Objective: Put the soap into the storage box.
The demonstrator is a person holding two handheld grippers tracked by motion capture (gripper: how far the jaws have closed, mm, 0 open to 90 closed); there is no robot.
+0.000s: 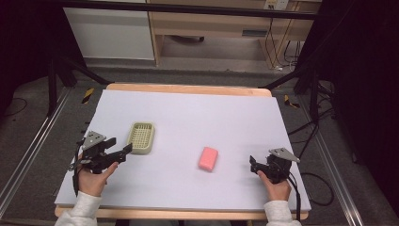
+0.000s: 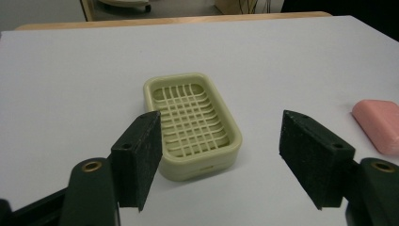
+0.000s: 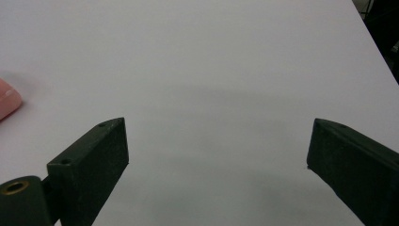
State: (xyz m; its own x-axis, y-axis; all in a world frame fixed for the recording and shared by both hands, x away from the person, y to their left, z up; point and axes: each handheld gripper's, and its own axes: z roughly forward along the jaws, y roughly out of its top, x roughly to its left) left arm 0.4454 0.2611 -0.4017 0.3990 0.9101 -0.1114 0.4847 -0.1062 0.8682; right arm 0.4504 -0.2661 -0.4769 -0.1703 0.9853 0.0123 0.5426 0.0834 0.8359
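Two white sleeves come in from the bottom edge of the high view, and each hand holds one tool. At about 8 o'clock on the white tabletop (image 1: 188, 117) is the left tool (image 1: 123, 151); its jaws are released, with nothing between them. They point towards a pale green soap dish (image 1: 141, 137), which lies just beside the tips, at about 9 o'clock from the middle of the tabletop. In the left gripper view the soap dish (image 2: 193, 123) lies flat beyond the two black jaws, apart from them, and its grid bottom holds nothing.

A pink soap bar (image 1: 208, 158) lies flat on the tabletop at about 5 o'clock from the middle, well apart from the soap dish and between the two tools. The left gripper view shows the bar (image 2: 380, 124) at its 3 o'clock edge.

At about 4 o'clock on the tabletop is the right tool (image 1: 253, 164), pointing towards the soap bar but not touching it. In the right gripper view its jaws stand wide and released over bare tabletop, and one pink corner of the soap bar (image 3: 8, 103) is visible at the 9 o'clock edge.
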